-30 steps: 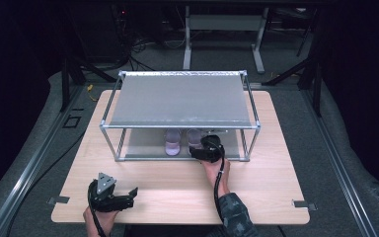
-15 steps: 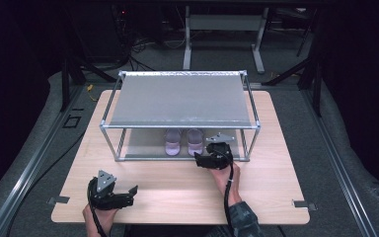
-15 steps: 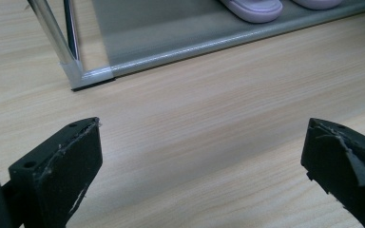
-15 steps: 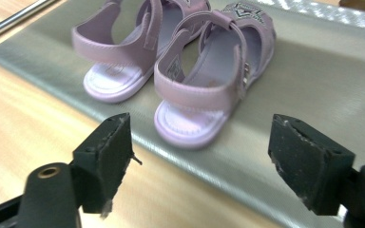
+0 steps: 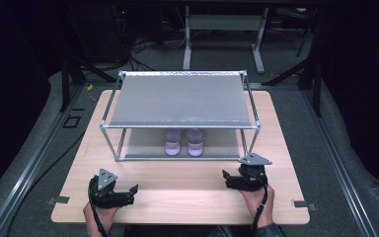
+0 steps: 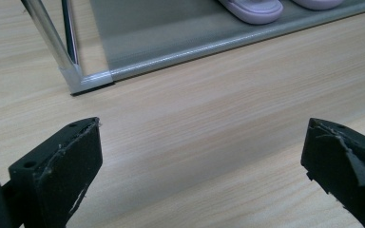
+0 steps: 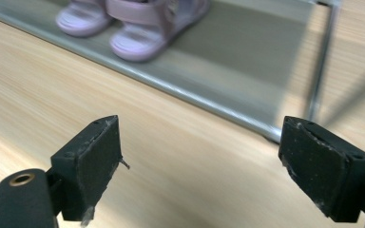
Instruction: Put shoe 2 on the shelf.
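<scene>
A metal rack (image 5: pixel 177 98) with grey shelves stands on the wooden table (image 5: pixel 182 190). A pair of lilac sandals (image 5: pixel 183 142) rests side by side on its lower shelf (image 7: pixel 247 57). They also appear in the right gripper view as sandals (image 7: pixel 138 33), and a sandal toe (image 6: pixel 252 8) shows in the left gripper view. My right gripper (image 5: pixel 225 178) hovers over the table front right of the rack. Its jaws have just been opening and nothing is between them (image 7: pixel 199 156). My left gripper (image 5: pixel 130 194) sits at the front left, open and empty (image 6: pixel 202 156), facing the rack's front left leg (image 6: pixel 52 42).
Bare wood lies between the two grippers and the rack's front rail. The rack's thin upright posts (image 5: pixel 109 140) stand at its corners. Beyond the table edges are grey floor mats (image 5: pixel 335 163) and dark stands (image 5: pixel 222 29).
The right gripper has drawn back from the lower shelf toward the table's front right and its jaws have opened. The sandals stay on the shelf. The left gripper has kept still.
</scene>
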A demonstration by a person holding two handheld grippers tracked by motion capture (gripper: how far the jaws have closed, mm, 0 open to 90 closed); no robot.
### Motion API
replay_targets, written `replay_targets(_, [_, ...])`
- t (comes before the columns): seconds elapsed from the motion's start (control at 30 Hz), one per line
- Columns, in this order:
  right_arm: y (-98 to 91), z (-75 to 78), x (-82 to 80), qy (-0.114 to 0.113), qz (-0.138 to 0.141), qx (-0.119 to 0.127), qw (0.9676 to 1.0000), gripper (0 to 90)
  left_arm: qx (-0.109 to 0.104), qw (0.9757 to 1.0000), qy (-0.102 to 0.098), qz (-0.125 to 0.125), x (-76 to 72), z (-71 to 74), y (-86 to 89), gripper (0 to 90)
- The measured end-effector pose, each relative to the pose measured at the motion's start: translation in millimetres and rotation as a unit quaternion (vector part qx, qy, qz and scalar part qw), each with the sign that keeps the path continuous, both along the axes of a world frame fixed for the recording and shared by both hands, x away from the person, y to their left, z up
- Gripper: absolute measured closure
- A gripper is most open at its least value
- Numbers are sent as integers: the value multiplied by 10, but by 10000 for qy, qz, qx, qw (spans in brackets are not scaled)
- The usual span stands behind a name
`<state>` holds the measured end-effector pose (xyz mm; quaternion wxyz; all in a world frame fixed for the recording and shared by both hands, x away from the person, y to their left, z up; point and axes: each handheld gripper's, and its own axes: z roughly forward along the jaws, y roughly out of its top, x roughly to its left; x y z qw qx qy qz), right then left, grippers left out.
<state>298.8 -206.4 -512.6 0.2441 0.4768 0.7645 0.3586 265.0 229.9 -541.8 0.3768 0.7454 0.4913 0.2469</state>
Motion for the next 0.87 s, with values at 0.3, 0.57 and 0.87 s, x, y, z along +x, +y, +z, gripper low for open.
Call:
replay_targets(0.3, [-425, -77, -269, -3, -483, -34, 9988, 86, -32, 9999, 9, 129, -15, -29, 73, 0])
replay_targets(0.57, [-654, -186, -373, 42, -745, 49, 9972, 65, -38, 9999, 34, 153, -17, -51, 98, 0])
replay_targets(0.87, [-654, -150, -367, -62, -843, -59, 9964, 37, -40, 9998, -6, 177, -29, -31, 113, 0])
